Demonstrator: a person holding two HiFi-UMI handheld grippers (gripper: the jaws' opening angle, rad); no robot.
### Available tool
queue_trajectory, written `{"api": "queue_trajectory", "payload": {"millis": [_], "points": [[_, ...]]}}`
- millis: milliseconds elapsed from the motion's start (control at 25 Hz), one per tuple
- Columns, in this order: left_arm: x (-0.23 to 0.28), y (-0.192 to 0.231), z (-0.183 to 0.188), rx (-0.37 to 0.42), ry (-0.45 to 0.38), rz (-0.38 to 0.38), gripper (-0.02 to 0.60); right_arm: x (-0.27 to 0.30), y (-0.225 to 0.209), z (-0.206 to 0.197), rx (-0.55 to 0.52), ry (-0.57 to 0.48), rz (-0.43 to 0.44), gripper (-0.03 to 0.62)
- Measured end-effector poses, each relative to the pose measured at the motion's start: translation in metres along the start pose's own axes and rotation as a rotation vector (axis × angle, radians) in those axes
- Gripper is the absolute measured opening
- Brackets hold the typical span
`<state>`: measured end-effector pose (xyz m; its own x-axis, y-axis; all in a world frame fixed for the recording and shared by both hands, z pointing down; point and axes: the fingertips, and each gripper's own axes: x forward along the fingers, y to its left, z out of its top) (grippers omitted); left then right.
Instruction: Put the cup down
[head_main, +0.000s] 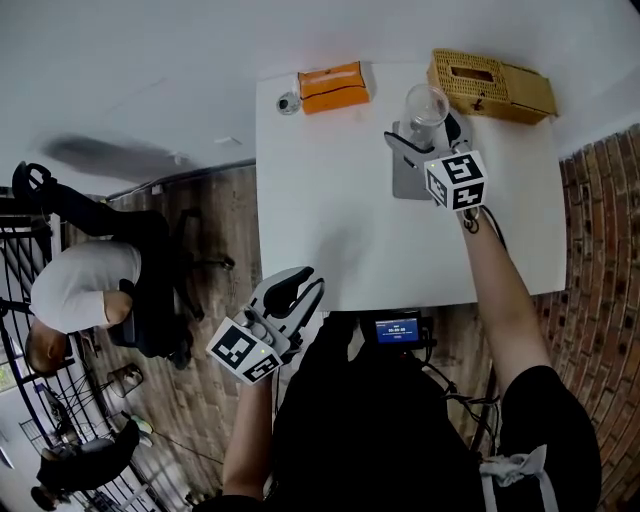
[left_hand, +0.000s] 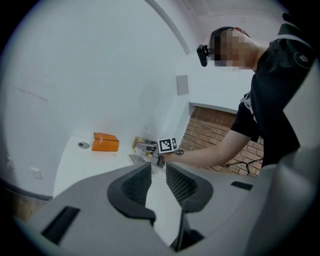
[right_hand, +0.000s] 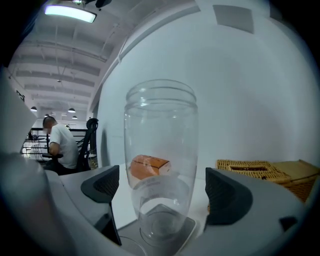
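Observation:
A tall clear glass cup (head_main: 427, 103) (right_hand: 160, 165) stands upright on a grey square base (head_main: 408, 180) (right_hand: 187, 230) at the back right of the white table (head_main: 330, 200). My right gripper (head_main: 428, 128) (right_hand: 162, 187) is open. Its pads stand well off on either side of the cup and do not touch the glass. My left gripper (head_main: 300, 285) (left_hand: 159, 172) hangs at the table's front edge, left of centre. Its jaws stand a narrow gap apart with nothing between them.
An orange box (head_main: 334, 87) (left_hand: 105, 142) and a small round fitting (head_main: 288, 103) lie at the table's back left. A wicker basket (head_main: 490, 85) (right_hand: 260, 170) sits at the back right, behind the cup. A small screen device (head_main: 397, 328) is at the front edge. A seated person (head_main: 85, 290) is off to the left.

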<state>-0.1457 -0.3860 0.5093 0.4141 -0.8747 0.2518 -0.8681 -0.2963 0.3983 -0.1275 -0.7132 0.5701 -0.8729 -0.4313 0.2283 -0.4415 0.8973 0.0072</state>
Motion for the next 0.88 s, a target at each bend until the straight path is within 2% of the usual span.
{"api": "queue_trajectory", "payload": {"millis": [360,640,880], "points": [[0.0,-0.002,-0.002,0.015,0.0,-0.044,0.084,-0.036,0.003,-0.022,0.085,0.05,-0.054,0.52],[0.002,-0.004,0.006,0.042,-0.02,-0.093,0.084,-0.077,0.022,-0.021,0.142,0.074,-0.077,0.518],[0.001,-0.007,0.012,0.059,-0.044,-0.145,0.084,-0.115,0.059,-0.007,0.248,0.085,-0.024,0.514]]}}
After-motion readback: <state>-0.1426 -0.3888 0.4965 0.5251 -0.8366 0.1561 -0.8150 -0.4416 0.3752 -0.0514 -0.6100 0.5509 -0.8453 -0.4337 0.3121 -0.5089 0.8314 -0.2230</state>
